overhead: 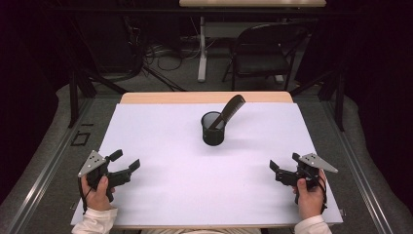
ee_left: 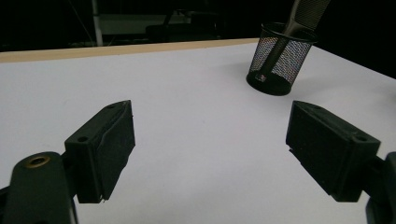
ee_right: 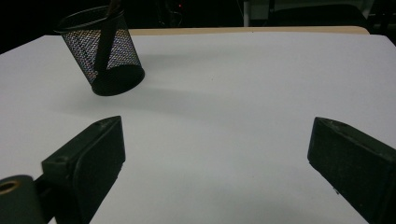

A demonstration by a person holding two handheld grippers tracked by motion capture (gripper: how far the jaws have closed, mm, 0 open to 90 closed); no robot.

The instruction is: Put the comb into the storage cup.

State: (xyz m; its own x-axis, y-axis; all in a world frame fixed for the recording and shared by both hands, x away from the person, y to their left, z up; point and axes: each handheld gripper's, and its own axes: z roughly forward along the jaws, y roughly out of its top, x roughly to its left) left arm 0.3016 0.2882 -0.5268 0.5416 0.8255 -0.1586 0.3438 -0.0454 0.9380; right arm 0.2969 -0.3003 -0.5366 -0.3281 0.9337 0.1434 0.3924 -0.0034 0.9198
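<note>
The left gripper (overhead: 124, 161) rests near the table's (overhead: 160, 195) front left corner, held in the person's left hand (overhead: 99, 191). Its jaws are spread wide with nothing between them, angled toward the middle. A grey three-cornered plate tops it, and a white sleeve (overhead: 95, 223) shows at the front edge.

The table has a smooth white sheet over it, with a strip of pale wood bare along the far edge. Toward the far middle stands a cup (overhead: 213, 128) of black wire mesh, round and upright, solid at its base. A black comb (overhead: 227, 111) stands in it and leans to the right, its toothed end rising past the rim. Nothing lies between the cup and either gripper.

The right gripper (overhead: 285, 162) sits near the front right corner in the right hand (overhead: 310, 194), jaws likewise wide apart and empty, pointing inward.

Beyond the far edge are a dark folding chair (overhead: 265, 51), a white table leg (overhead: 202, 48) and loose cables (overhead: 163, 56) on grey floor.
</note>
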